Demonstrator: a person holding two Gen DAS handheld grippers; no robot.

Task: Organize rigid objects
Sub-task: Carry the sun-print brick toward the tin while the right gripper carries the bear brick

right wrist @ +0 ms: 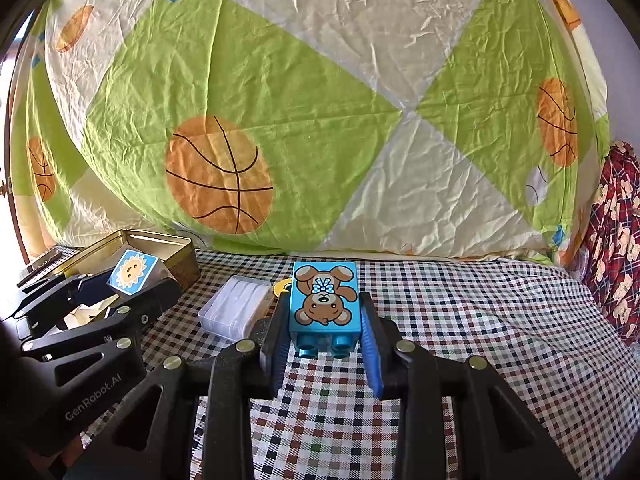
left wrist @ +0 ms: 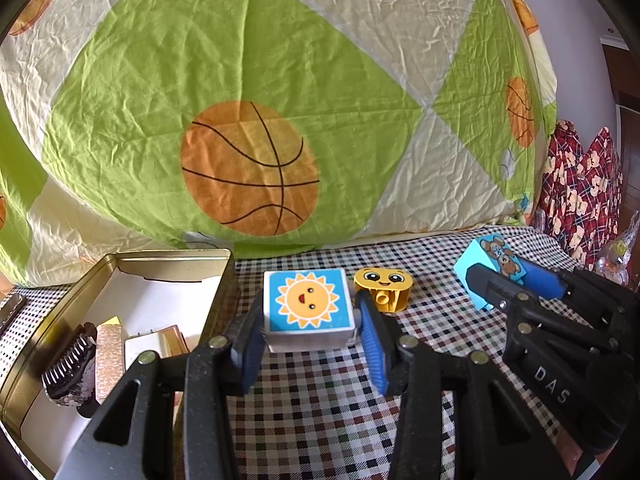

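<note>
Mid-task state, both wrist views. The left hand-held gripper (left wrist: 310,316) is clamped on a white block with a sun sticker (left wrist: 308,308), its blue pads pressed to both sides of the block. In the right wrist view this block appears raised just beside the gold tin box (left wrist: 176,258), though whether it is clear of the checked cloth (left wrist: 320,400) cannot be told with certainty. The right hand-held gripper (right wrist: 326,320) holds a blue block printed with a bear (right wrist: 324,296), jaws narrow around it, studs pointing toward the camera; it sits above the cloth near the middle of the surface. The tin already contains several items: a dark hair clip (left wrist: 70,364), a patterned pinkish piece (left wrist: 109,356) and pale flat pieces, so part of the sorting appears done. Loose on the cloth are a yellow face block (left wrist: 384,286), lying just beside the sun block, and a clear plastic case (right wrist: 236,306). Judged from this layout, the two gripped blocks remain to be placed, probably in the tin, followed by the yellow block and perhaps the clear case. A quilt with basketball prints (left wrist: 248,160) forms the backdrop
</note>
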